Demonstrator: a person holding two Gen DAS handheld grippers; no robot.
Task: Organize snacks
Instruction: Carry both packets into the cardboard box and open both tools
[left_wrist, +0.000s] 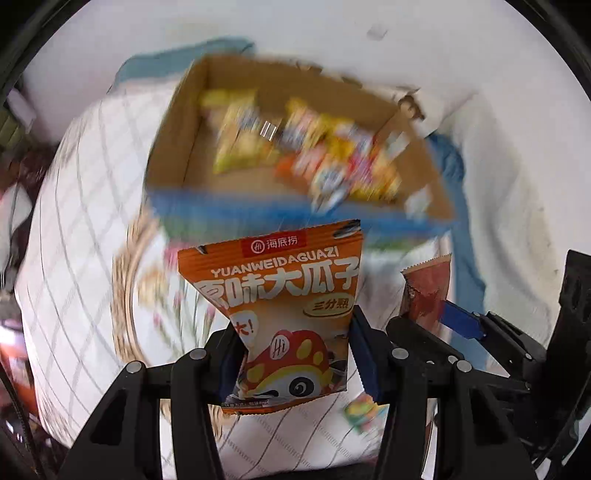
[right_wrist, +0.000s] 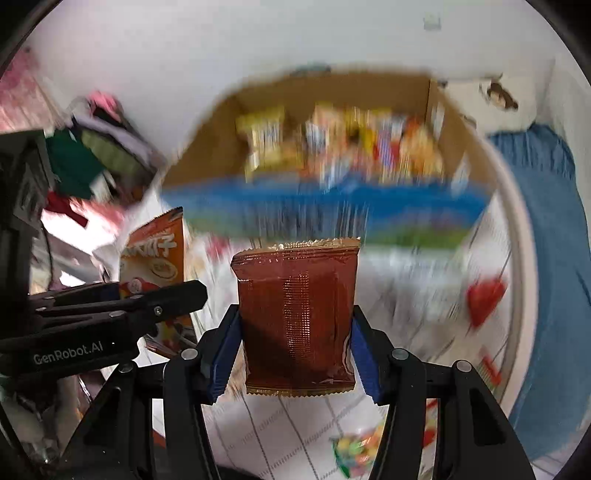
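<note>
The left gripper is clamped at a middling width on an orange packet of sunflower seeds, its blue-padded fingers pressing both side edges so the glossy, flat pouch stands upright with its serrated top seam uppermost. The right gripper grips a brown packet the same way, pads against its two sides; this foil pouch is rectangular, with a crimped gold-toned seam at top and bottom and a ribbed strip down its middle. Each packet also shows beside the other camera's view, the two grippers held close side by side. Below them lies a white quilted bedcover with thin grey check lines, and a small bag of coloured candy rests on it near the front edge. Farther off, blurred, an open cardboard box with a blue printed front wall sits on the bedcover, holding a jumble of yellow and orange snack packets. A blue cloth lies along the bed's right edge.
</note>
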